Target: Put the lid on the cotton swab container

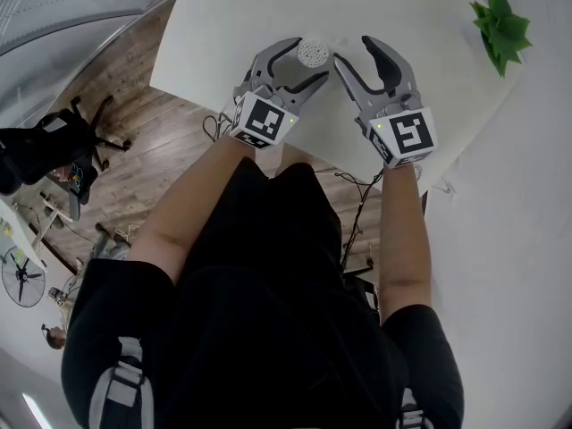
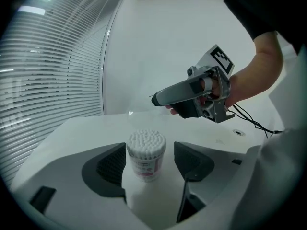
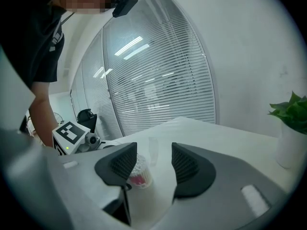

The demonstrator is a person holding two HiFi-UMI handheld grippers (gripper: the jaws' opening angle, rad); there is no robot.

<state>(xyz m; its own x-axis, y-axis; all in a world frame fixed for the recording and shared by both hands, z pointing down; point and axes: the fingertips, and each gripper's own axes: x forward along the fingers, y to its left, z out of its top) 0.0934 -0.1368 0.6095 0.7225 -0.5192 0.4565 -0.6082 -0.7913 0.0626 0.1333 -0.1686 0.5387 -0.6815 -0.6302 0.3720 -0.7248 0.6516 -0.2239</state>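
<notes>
**Kid:** Two grippers, and both have their jaws spread wide?

**Helper:** Yes. The left gripper [image 1: 309, 60] has one jaw on each side of the tub [image 2: 145, 156]. The pads are not touching it.

**Kid:** Why does it sit there?

**Helper:** I think it is ready to hold the tub so it cannot slide or tip when the lid goes on. The tub stands upright on the worktop [image 1: 232, 25]. It is full of swabs and its top is open.

**Kid:** What about the right gripper [image 1: 354, 52]?

**Helper:** Its jaws hold nothing. The tub peeks out from behind one of them. The clear lid [image 3: 153, 150] stands out past the jaw tips, in line with the gap.

**Kid:** So it is aiming at the lid?

**Helper:** It looks that way. Pointed like that, the jaws could slide in around the lid. The lid is see-through and hard to spot, so the grab needs care.
</notes>
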